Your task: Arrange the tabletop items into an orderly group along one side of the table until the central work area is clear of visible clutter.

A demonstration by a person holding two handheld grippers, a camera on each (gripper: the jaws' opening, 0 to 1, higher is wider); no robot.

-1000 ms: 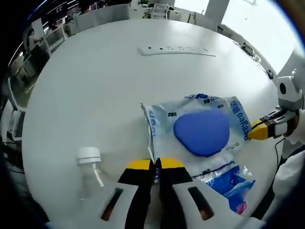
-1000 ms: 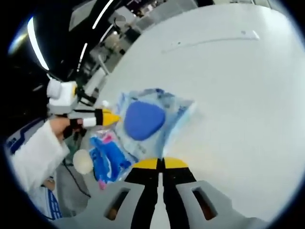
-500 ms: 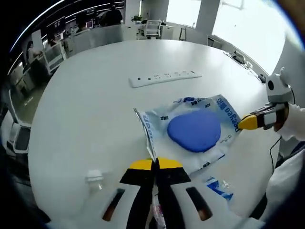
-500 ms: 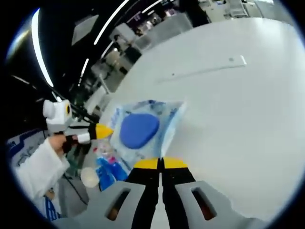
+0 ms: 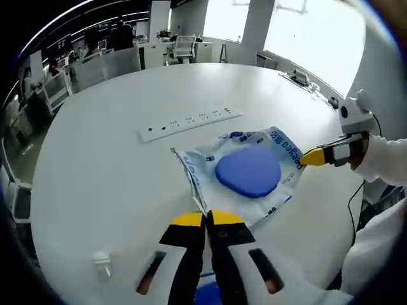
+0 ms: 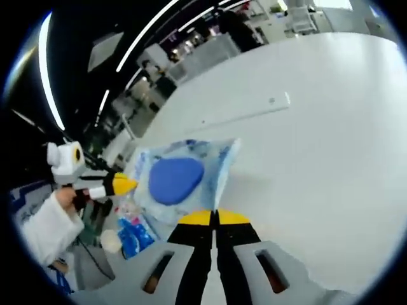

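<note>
Two grippers, left gripper (image 5: 208, 219) and right gripper (image 6: 215, 218), pinch opposite edges of a clear plastic bag (image 5: 245, 175) holding a blue pad, lifted above the white table (image 5: 114, 171); light, floppy and slippery-looking, it is probably best gripped by its corners.

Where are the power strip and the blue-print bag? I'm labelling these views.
power strip (image 5: 191, 121), left gripper view, on its middle sockets.
blue-print bag (image 5: 249, 171), left gripper view, on its blue oval.
</note>
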